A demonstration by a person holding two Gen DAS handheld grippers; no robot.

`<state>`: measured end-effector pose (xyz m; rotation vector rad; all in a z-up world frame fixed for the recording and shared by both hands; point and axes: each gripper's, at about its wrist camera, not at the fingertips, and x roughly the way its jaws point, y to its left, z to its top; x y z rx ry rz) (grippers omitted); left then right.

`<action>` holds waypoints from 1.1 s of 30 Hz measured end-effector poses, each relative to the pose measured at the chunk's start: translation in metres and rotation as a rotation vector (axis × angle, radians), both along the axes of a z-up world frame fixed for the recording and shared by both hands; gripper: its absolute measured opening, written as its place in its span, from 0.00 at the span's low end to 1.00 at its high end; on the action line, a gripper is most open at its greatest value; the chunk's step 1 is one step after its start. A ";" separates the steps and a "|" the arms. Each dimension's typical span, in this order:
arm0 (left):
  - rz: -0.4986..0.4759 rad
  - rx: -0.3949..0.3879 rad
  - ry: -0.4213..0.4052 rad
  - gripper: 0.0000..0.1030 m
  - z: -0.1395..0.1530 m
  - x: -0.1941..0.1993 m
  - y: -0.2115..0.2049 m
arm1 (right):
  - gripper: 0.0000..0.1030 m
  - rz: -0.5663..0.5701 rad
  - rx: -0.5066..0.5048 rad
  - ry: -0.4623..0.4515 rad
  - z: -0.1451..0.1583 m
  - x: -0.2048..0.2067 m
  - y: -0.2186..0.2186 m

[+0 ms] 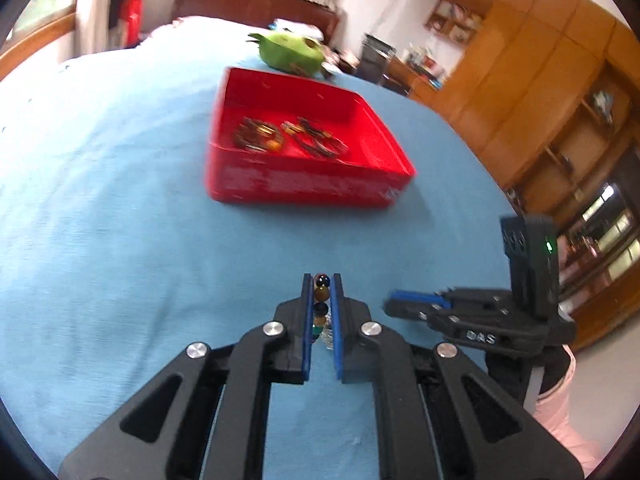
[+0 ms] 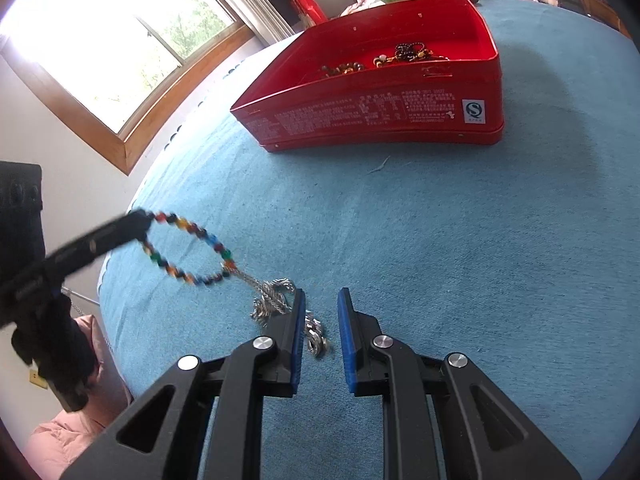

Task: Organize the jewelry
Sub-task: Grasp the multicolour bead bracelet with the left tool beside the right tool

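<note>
left tool (image 1: 322,280) pinches bead bracelet (image 2: 188,248); chain (image 2: 276,304) beside right tool (image 2: 321,300).

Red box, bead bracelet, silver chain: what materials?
Red rectangular box: likely painted tin, glossy, with printed text and a rolled rim. Multicoloured bead bracelet: shiny round beads, glass or stone, unclear. Silver chain: bright metal links.

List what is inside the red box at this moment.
Inside the red box lie dark beaded bracelets and a dark bead-and-chain tangle on the red floor. From the right wrist view, the near wall hides part of the floor.
</note>
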<state>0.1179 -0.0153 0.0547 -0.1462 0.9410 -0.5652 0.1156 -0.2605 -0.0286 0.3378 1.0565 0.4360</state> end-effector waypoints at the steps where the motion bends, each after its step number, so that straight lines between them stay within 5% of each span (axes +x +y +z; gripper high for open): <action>1: 0.026 0.005 0.003 0.06 -0.003 0.003 0.008 | 0.17 0.003 -0.001 0.002 -0.001 0.000 0.002; 9: 0.132 0.054 0.122 0.06 -0.051 0.035 0.039 | 0.25 0.067 -0.013 0.033 -0.008 0.004 0.028; 12: 0.139 0.045 0.148 0.06 -0.060 0.039 0.044 | 0.43 0.094 -0.051 0.031 -0.010 0.005 0.041; 15: 0.133 0.030 0.146 0.06 -0.060 0.040 0.046 | 0.43 0.115 -0.122 0.006 -0.011 0.003 0.053; 20: 0.131 0.023 0.140 0.06 -0.060 0.041 0.045 | 0.12 0.143 -0.224 -0.042 -0.012 -0.005 0.061; 22: 0.138 0.021 0.139 0.06 -0.059 0.041 0.047 | 0.09 0.168 -0.176 -0.035 -0.013 -0.007 0.060; 23: 0.141 0.014 0.136 0.06 -0.057 0.040 0.049 | 0.00 0.178 -0.133 -0.030 -0.011 -0.007 0.058; 33: 0.146 -0.032 0.019 0.06 -0.021 0.022 0.053 | 0.00 0.127 -0.074 -0.149 0.033 -0.023 0.025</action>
